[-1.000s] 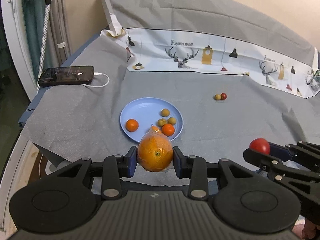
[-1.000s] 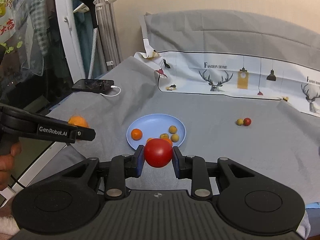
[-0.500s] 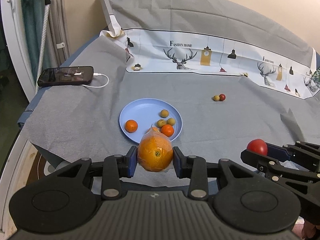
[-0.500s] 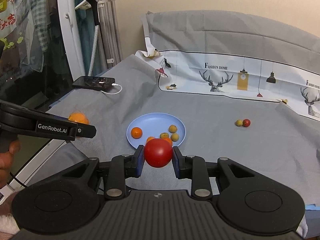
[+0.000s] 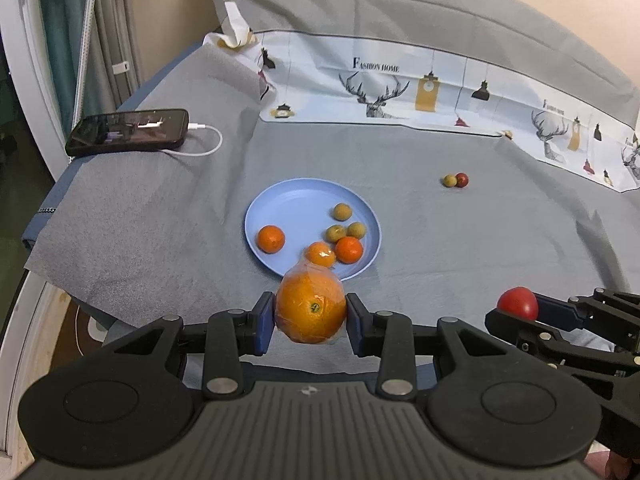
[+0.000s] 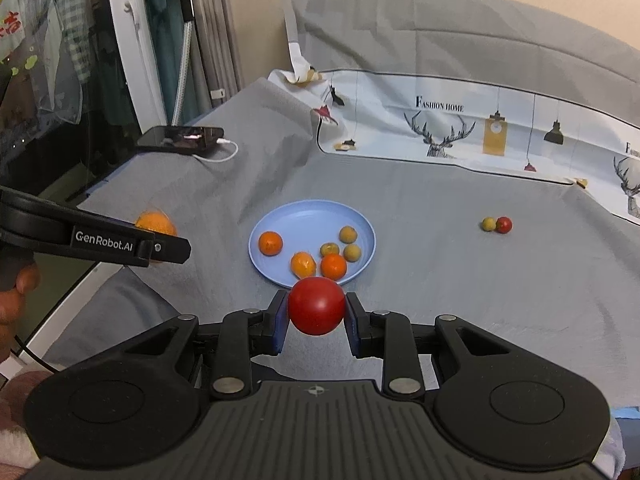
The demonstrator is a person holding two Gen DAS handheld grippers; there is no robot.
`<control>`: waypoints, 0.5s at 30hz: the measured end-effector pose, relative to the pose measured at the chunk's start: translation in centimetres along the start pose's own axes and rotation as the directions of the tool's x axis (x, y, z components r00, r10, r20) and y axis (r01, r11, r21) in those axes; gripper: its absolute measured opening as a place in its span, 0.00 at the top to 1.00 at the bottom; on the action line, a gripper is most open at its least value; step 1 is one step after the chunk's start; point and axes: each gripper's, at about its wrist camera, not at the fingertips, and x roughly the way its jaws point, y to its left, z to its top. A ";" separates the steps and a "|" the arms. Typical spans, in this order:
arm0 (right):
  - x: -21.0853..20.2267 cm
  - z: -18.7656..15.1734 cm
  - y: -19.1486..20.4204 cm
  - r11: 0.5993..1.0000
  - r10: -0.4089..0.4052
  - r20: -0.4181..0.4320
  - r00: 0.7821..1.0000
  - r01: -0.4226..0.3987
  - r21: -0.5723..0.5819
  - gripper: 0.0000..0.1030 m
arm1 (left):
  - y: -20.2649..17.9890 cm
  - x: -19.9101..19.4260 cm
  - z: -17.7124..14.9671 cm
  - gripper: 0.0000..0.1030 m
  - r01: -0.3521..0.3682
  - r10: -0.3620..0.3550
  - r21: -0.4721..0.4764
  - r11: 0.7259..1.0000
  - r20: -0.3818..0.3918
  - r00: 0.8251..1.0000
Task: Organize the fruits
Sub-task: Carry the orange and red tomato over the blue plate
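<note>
Fruits lie on a round light-blue plastic plate (image 5: 280,208) on the grey cloth-covered table (image 5: 460,240).

Left wrist view: the left gripper (image 5: 310,322) clamps a large plastic-wrapped orange with a small sticker (image 5: 311,307) between its blue pads; the jaws are narrowed to the fruit's width. The orange hangs above the near rim of the plate. Compared with one second ago, the plate sits slightly higher in the view, so the small wrapped orange fruit (image 5: 320,254) behind the held orange is more exposed. The plate also carries two small orange tangerines (image 5: 271,239) and three small yellow-green round fruits (image 5: 343,212). A yellow-green fruit and a red fruit, touching as a loose pair (image 5: 456,180), rest well apart from the plate. A black smartphone with a white cable (image 5: 128,131) lies at the far left table edge. The right gripper (image 5: 520,312) appears at the lower right.

Right wrist view: the right gripper clamps a smooth red tomato (image 6: 317,306), jaws narrowed onto it, just short of the plate's near rim. The plate appears slightly nearer than before; the grip is unchanged.
</note>
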 end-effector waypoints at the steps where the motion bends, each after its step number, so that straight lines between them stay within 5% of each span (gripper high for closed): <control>1: 0.4 0.1 -0.1 1.000 -0.002 -0.004 1.000 0.002 -0.001 0.71 | 0.1 0.4 0.2 0.60 -0.005 0.005 -0.001 1.000 -0.005 1.000; 15: 8.5 2.7 -2.4 0.996 0.008 -0.088 0.996 0.000 0.093 0.71 | 1.1 7.5 4.7 0.60 0.008 -0.007 0.012 1.000 -0.097 0.995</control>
